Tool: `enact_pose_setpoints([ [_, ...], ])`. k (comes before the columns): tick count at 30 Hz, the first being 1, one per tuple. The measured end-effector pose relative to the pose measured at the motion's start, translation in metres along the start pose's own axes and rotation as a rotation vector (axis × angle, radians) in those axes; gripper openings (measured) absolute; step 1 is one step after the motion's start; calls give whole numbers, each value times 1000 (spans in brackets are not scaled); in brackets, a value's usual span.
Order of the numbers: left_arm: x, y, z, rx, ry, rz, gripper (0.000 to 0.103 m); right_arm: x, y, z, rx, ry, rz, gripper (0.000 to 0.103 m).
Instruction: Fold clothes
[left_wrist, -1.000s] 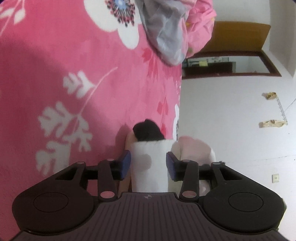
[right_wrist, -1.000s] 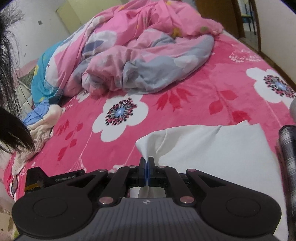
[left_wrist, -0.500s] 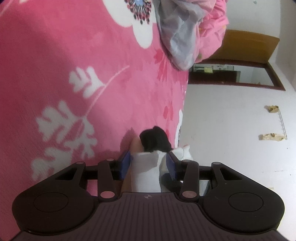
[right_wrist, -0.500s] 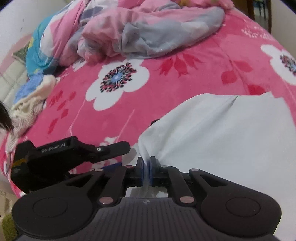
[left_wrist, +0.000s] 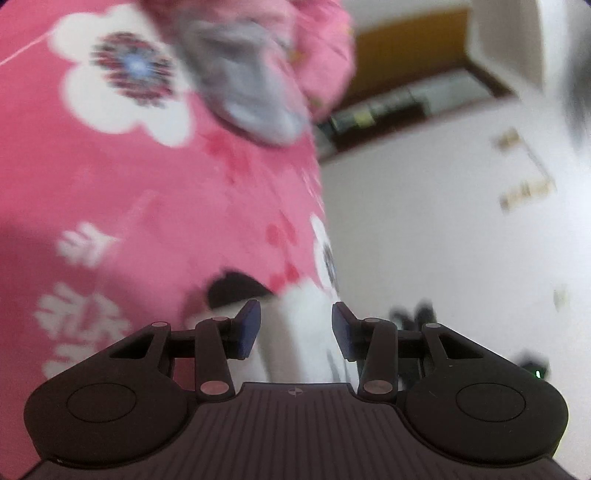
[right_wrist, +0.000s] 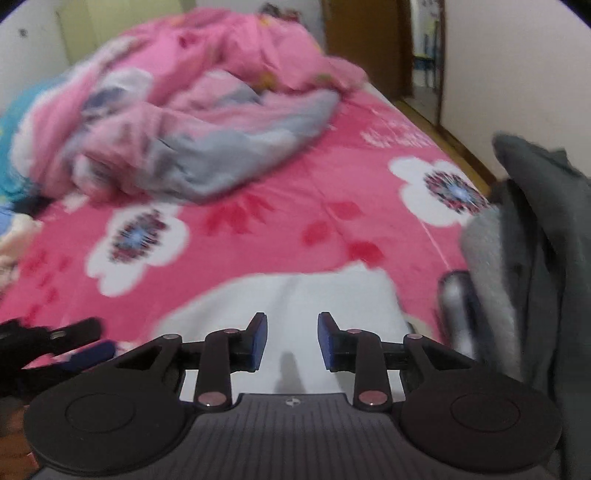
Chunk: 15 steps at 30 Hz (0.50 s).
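A white garment (right_wrist: 295, 295) lies spread on the pink flowered blanket (right_wrist: 277, 225) just ahead of my right gripper (right_wrist: 292, 339). Its jaws are opening, and the blue pads stand apart above the cloth without pressing it. My left gripper (left_wrist: 296, 329) is open at a fixed width. A blurred edge of the white garment (left_wrist: 299, 354) shows between its pads, with a black patch (left_wrist: 236, 291) just beyond. In the right wrist view, the left gripper (right_wrist: 66, 339) reaches in low on the left, near the garment's left edge.
A crumpled pink and grey quilt (right_wrist: 203, 129) fills the far half of the bed. Grey clothing (right_wrist: 535, 258) hangs close on the right, over a dark striped item (right_wrist: 456, 306). Blue and cream clothes (right_wrist: 14, 236) lie at the left edge. White wall (left_wrist: 424, 240) borders the bed.
The right jaws were shut on the white garment's edge; they have parted and the cloth lies loose. The right view swung up. The left gripper lifted and rolled, its width unchanged.
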<state>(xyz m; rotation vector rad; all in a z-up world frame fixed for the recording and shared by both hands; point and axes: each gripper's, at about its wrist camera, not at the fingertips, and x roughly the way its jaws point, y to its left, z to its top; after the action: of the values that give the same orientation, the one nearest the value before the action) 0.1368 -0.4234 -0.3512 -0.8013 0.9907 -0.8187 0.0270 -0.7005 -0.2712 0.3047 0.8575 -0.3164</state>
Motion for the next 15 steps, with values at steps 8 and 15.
enact_pose_setpoints([
  [8, -2, 23, -18, -91, 37, 166, 43, -23, 27, -11, -142, -6, 129, 33],
  [15, -3, 62, -24, -240, 72, 149, 54, -11, 95, -39, -457, 87, 186, 49],
])
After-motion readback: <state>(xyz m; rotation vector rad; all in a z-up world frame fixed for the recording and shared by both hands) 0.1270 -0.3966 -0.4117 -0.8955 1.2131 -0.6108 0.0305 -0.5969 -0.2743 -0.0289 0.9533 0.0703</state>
